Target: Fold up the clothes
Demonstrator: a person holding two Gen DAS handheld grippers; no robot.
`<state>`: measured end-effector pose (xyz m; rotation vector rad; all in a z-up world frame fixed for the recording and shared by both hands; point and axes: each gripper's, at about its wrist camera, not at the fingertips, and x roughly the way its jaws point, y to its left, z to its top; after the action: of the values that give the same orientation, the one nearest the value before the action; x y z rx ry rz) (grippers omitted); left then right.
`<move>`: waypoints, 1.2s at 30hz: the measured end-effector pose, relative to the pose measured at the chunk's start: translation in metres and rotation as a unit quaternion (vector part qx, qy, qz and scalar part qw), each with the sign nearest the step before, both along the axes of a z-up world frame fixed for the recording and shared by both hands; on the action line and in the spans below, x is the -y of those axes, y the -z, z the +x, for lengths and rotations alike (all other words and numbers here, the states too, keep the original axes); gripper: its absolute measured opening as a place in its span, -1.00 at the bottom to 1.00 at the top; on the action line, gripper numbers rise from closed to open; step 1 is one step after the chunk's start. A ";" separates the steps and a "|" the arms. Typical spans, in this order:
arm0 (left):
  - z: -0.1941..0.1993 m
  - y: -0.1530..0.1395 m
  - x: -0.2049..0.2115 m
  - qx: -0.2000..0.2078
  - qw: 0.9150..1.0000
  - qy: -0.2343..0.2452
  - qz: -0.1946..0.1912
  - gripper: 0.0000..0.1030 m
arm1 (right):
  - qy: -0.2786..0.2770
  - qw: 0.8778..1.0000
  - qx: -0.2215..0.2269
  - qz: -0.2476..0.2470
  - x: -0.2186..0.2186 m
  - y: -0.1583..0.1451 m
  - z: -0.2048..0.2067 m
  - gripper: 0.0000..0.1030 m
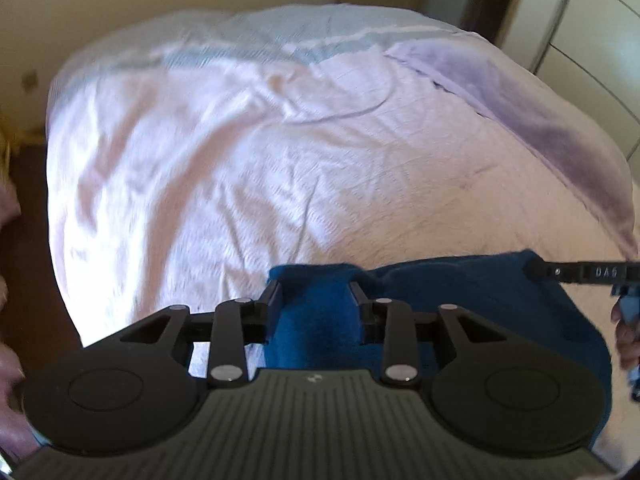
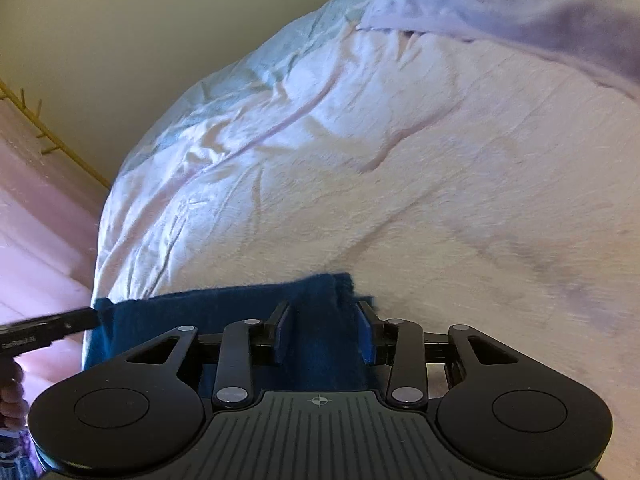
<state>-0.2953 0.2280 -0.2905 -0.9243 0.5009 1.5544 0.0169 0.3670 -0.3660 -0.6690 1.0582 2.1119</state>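
- Left wrist view: left gripper (image 1: 316,294) clamped on a bunched corner of the blue garment (image 1: 460,304), fabric filling the gap between both fingers (image 1: 272,294).
- Garment stretched rightward to the right gripper (image 1: 534,270), whose black tip bites the far-right corner; jaw gap there too small to judge from this view.
- Cloth held at the near edge of the bed (image 1: 260,160), over a wrinkled pale pink bedspread.
- Lilac blanket (image 1: 540,120) draped along the far right.
- Right wrist view: right gripper (image 2: 326,316) closed on a vertical fold of the garment (image 2: 200,312), blue pads (image 2: 364,336) pressing either side.
- Cloth spread leftward to the left gripper (image 2: 90,316), gripping the left corner.
- Bedspread (image 2: 400,180) beyond, creased toward the far left.
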 end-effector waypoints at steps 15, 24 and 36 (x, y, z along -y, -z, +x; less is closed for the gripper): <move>-0.043 0.008 0.008 0.105 0.993 -0.045 -0.005 -0.53 | 0.059 0.998 -0.025 -0.019 -0.011 0.013 0.006 -0.66; -0.035 0.012 0.002 0.140 0.990 -0.023 0.012 -0.88 | 0.037 0.999 -0.029 -0.012 -0.004 0.005 0.005 -0.89; -0.045 0.036 0.001 0.125 0.990 -0.065 -0.014 -0.69 | 0.040 0.995 0.081 0.042 0.002 0.020 -0.017 -0.90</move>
<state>-0.3400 0.2274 -0.3268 -1.1751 0.2898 1.5231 -0.0005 0.3654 -0.3859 -0.7307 0.8872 1.9851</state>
